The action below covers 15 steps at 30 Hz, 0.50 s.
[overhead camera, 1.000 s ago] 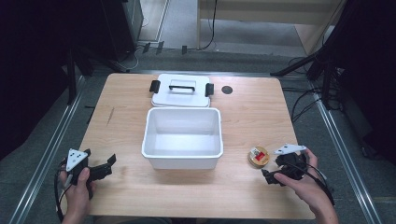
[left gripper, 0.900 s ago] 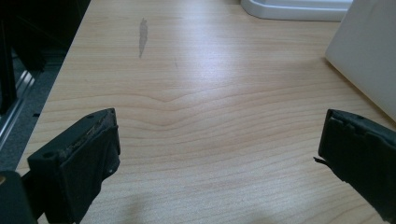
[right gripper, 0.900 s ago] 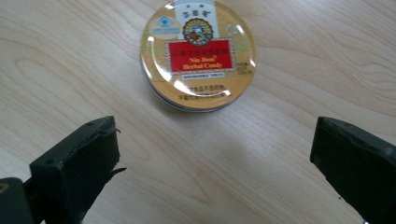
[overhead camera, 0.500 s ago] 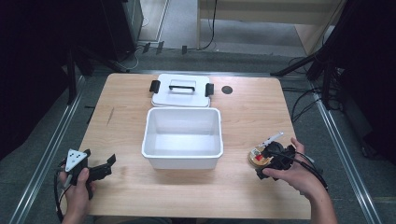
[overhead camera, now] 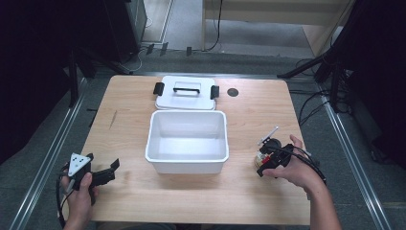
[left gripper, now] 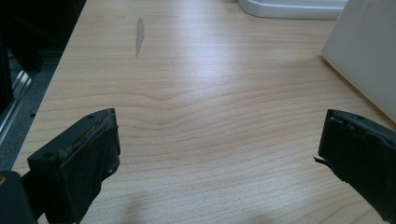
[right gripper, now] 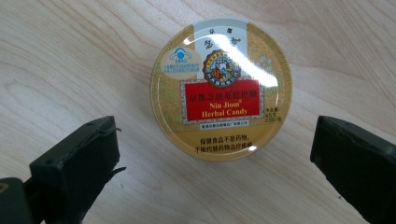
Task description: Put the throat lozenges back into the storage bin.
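At the table's [overhead camera: 201, 201] near edge, about 7 o'clock from the white tub, the left gripper [overhead camera: 107, 173] rests in the person's left hand [overhead camera: 79, 199]; in the left gripper view its fingers [left gripper: 77, 163] are spread wide over bare wood, aimed toward the tub's near left corner. At about 4 o'clock from the tub, the right hand [overhead camera: 294, 170] holds the right gripper [overhead camera: 261, 163] tipped steeply down over a round candy tin [right gripper: 221, 88]. In the right gripper view the fingers [right gripper: 79, 158] stand wide apart, the tin lying flat on the wood between and just beyond them, touching neither. The tin is round, so it has no long axis; its gold lid faces up, and the red "Nin Jiom Herbal Candy" label reads upright, its top toward 12 o'clock in that view. Farther in, the empty white tub [overhead camera: 187, 164] sits mid-table, long side running left to right. Behind it, at 12 o'clock, lies the white lid [overhead camera: 186, 98], its black handle parallel to the tub's long side. A small dark disc [overhead camera: 232, 92] lies at the lid's 3 o'clock.
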### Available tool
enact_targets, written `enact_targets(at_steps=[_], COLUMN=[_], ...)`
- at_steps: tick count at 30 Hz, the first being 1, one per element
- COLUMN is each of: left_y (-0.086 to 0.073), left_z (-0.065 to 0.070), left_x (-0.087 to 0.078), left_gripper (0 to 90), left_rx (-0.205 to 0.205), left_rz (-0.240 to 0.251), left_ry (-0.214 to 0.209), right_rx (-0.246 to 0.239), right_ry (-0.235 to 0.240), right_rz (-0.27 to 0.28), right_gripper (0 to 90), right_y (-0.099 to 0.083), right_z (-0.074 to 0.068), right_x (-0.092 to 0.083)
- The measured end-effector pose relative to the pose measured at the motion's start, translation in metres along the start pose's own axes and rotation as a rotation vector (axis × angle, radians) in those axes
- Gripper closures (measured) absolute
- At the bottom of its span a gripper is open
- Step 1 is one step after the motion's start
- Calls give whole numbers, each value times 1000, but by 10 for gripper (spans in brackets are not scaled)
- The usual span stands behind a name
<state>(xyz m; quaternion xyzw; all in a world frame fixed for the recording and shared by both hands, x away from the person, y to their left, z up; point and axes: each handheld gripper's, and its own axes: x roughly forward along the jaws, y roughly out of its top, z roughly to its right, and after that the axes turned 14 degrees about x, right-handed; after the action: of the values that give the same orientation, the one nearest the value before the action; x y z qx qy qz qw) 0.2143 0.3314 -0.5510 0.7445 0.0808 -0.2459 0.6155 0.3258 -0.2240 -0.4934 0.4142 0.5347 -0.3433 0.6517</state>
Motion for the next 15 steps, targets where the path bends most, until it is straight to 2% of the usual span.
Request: enact_targets(at_steps=[4, 6, 7, 9, 14, 15], left_y=[0, 0, 0, 0, 0, 0], left_z=[0, 0, 0, 0, 1, 1], left_x=[0, 0, 0, 0, 0, 0], left_gripper=[0, 0, 0, 0, 0, 0], left_rx=[2, 4, 5, 6, 8, 8], left_rz=[0, -1, -3, -4, -3, -3], left_ry=[-2, -4, -7, -8, -7, -8], right_rx=[16, 4, -2, -6, 4, 5], right_ry=[-18, -23, -23, -19, 4, 12], right_rz=[-22, -8, -2, -3, -20, -26], right_gripper=[71, 155, 157, 206, 216, 246], right_y=[4, 5, 5, 5, 6, 5], right_z=[-1, -1, -1, -2, 1, 1], right_x=[5, 6, 6, 6, 7, 7])
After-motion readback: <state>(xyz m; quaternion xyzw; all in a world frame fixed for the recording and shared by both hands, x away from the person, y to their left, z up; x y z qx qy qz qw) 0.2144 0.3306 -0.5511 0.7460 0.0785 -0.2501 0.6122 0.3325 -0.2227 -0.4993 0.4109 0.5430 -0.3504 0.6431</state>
